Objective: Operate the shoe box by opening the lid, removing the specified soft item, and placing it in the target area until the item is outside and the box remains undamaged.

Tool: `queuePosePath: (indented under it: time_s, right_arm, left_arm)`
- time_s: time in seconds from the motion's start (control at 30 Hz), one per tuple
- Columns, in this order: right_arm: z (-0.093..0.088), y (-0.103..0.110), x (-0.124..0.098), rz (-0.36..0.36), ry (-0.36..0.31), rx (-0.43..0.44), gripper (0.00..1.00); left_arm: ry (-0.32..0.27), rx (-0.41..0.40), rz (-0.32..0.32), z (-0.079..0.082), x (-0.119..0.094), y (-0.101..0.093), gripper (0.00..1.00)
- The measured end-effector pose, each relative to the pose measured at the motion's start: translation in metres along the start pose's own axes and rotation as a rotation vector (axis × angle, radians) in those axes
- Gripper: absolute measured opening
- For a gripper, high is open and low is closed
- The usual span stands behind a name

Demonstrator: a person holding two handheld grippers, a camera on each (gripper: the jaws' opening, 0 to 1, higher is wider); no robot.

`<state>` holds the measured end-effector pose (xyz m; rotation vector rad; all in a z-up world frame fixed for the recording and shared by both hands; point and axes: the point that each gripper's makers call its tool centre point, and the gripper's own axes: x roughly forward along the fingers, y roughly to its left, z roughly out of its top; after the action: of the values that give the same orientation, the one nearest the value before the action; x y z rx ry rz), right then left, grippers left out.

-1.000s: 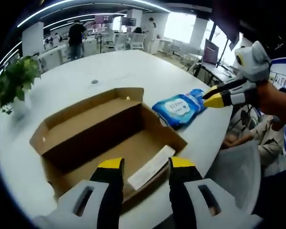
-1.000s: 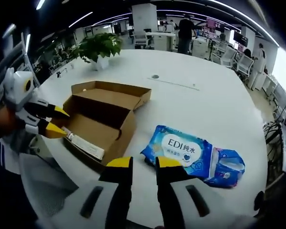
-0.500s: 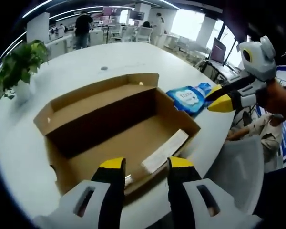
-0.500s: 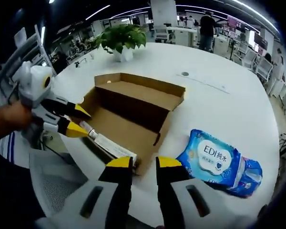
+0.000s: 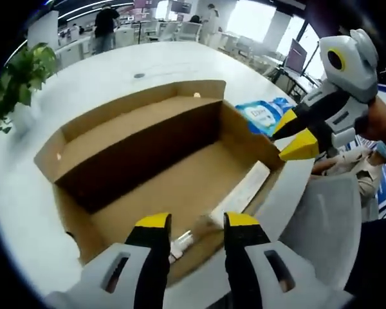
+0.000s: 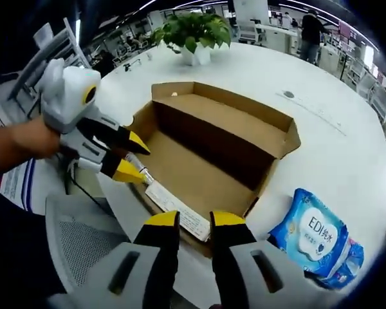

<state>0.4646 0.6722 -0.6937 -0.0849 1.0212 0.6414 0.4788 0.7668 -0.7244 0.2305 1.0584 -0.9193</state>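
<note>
The brown cardboard shoe box (image 5: 135,154) stands open on the white table, its lid folded back flat behind it. A long white strip (image 5: 241,193) lies on the box floor along the near wall. The blue wipes pack (image 5: 264,116) rests on the table outside the box, beside its right end. My left gripper (image 5: 196,222) is open over the near wall with nothing between its jaws. My right gripper (image 5: 293,136) hovers at the box's right corner, jaws a little apart and empty. In the right gripper view, the box (image 6: 212,138), strip (image 6: 177,209), pack (image 6: 312,232), left gripper (image 6: 134,158) and right gripper (image 6: 194,220) all appear.
A potted plant (image 6: 193,32) stands on the far side of the table (image 5: 116,71). A grey mesh chair (image 6: 83,244) sits against the table's near edge. People and desks fill the office behind.
Both grippers have closed in on the box, which now looks larger in both views. The left gripper's tips have come over the near wall. The wipes pack has not moved.
</note>
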Motion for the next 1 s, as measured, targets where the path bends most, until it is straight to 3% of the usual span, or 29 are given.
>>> queuePosePath:
  time_s: [0.17, 0.6, 1.0]
  right_arm:
    - [-0.005, 0.003, 0.014, 0.013, 0.062, -0.048, 0.17]
    - [-0.005, 0.0, 0.025, 0.026, 0.107, -0.075, 0.16]
    - [-0.007, 0.004, 0.03, 0.059, 0.128, -0.113, 0.22]
  left_arm:
    - [0.025, -0.007, -0.019, -0.001, 0.007, -0.003, 0.31]
    - [0.081, 0.027, -0.019, -0.001, 0.02, 0.002, 0.32]
    - [0.036, -0.017, 0.005, 0.007, 0.022, 0.012, 0.34]
